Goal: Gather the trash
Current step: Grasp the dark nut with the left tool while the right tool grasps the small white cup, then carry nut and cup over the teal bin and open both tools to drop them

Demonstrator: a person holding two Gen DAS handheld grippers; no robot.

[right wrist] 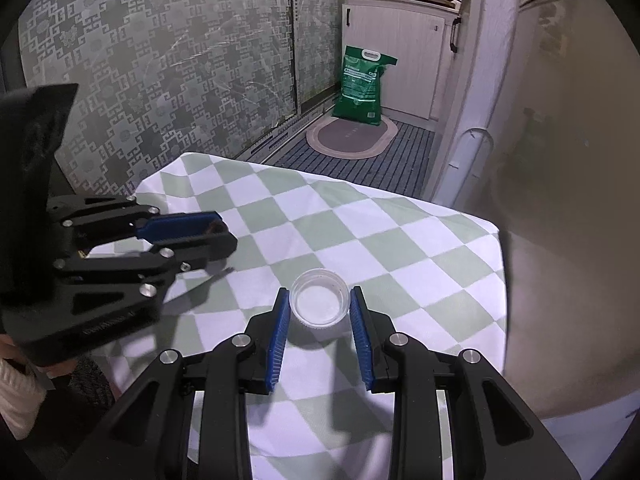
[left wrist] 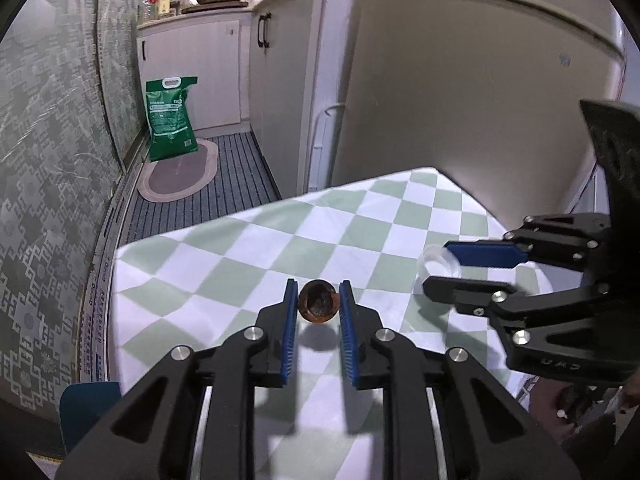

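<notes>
My left gripper [left wrist: 319, 304] clenched on a brown nutshell [left wrist: 318, 301] lifted above the checked tablecloth [left wrist: 256, 256], my right gripper [right wrist: 320, 305] grasping a clear plastic cup [right wrist: 319, 303] over that cloth

Black hand-held gripper [left wrist: 319, 305] frames, ribbed blue finger pads [left wrist: 289, 332], silver screws, white knit sleeve [right wrist: 16, 396]

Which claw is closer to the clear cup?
Right. The right gripper has the clear cup between its fingers. The left gripper is off to the side, around a brown shell.
</notes>
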